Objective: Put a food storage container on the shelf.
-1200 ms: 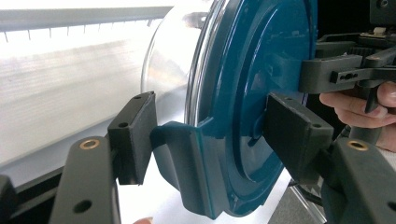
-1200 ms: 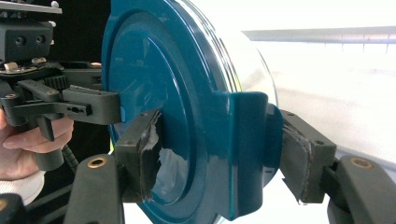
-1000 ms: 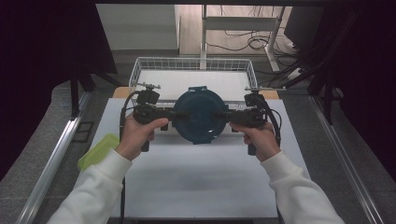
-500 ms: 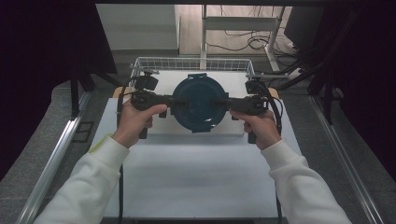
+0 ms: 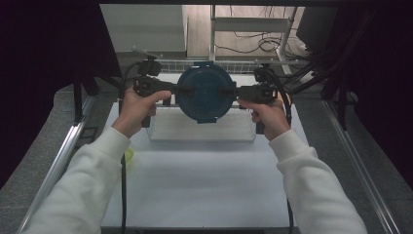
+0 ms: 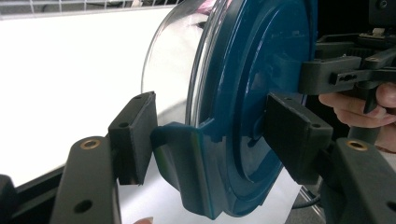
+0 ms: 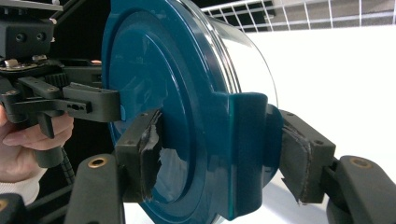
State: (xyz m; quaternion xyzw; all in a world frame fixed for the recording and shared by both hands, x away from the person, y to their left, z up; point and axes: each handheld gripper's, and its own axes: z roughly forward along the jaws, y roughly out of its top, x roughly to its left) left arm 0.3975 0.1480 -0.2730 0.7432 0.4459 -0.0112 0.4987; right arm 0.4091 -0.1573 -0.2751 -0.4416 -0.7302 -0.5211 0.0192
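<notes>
Even overhead light washes the white table [image 5: 204, 175] almost featureless, while black gloom fills the high view at 9 and 3 o'clock. Soft glare streaks the blue lid [image 6: 261, 74]; close-up edges blur slightly.

Place: lab or test room, set up for recording. Evidence: white-topped table [image 5: 204, 190] framed by metal rails [image 5: 58, 165]; black curtains [image 5: 44, 63] hung on both sides; loose cables [image 5: 253, 46] trailing over the floor behind; a metal-framed stand [image 5: 253, 24] at the back; white wire basket [image 5: 204, 66]; grey carpet floor [image 5: 321, 107].
</notes>
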